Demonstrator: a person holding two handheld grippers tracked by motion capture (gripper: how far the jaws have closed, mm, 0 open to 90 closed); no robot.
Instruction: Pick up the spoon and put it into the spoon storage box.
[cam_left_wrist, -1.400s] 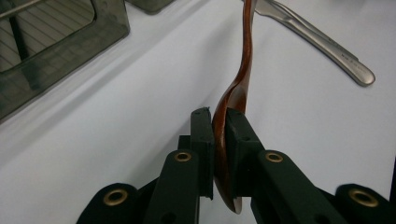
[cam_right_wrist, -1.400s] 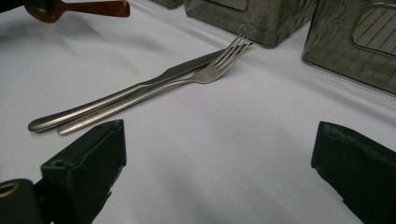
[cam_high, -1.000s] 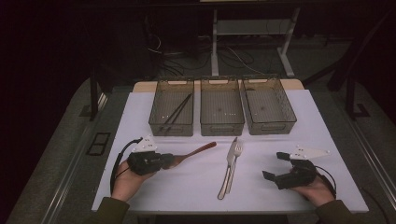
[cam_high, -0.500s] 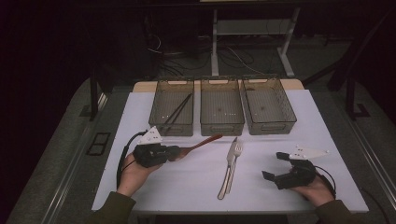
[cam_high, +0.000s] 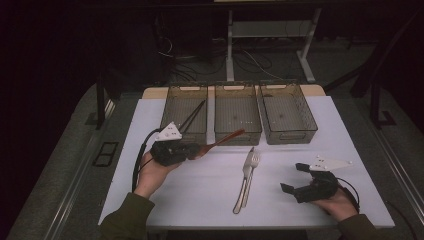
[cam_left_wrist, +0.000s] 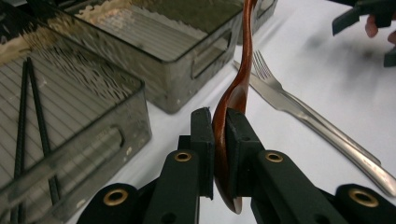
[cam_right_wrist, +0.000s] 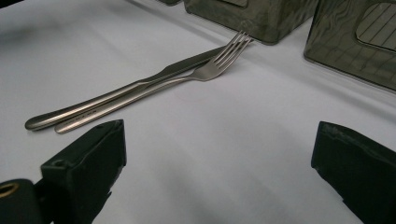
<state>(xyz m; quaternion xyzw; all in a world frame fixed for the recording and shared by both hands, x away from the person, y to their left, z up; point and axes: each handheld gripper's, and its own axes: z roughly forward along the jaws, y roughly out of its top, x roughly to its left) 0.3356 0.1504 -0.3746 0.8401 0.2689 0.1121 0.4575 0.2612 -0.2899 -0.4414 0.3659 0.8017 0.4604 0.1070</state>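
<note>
The wooden spoon (cam_left_wrist: 232, 100) is clamped by its bowl between the two black jaws of the left gripper (cam_high: 192, 151), its reddish-brown handle running out ahead of the jaws. In the high view the spoon (cam_high: 220, 141) is lifted off the white table (cam_high: 200, 200), and the tip of its handle reaches over the front edge of the middle tray (cam_high: 237, 115). The person's left hand (cam_high: 150, 172) holds that gripper from below, near the left part of the table.

At the near right, the right hand (cam_high: 340, 202) rests on the table with the right gripper (cam_high: 295, 177), whose jaws stand wide apart with nothing between them. From the right gripper view, bare table lies between the jaws, and beyond them a fork (cam_right_wrist: 205, 70) and a knife (cam_right_wrist: 140, 86) lie side by side, touching along their handles. In the high view the fork (cam_high: 248, 177) and knife (cam_high: 245, 170) lie between the two grippers, pointing toward the trays.

Farther back, three clear trays stand in a row along the far edge of the table. The left tray (cam_high: 175, 102) holds a pair of dark chopsticks (cam_high: 192, 116), which in the left gripper view lie lengthwise on the tray's ribbed floor (cam_left_wrist: 28, 116). The right tray (cam_high: 300, 112) stands just beside the middle one.
</note>
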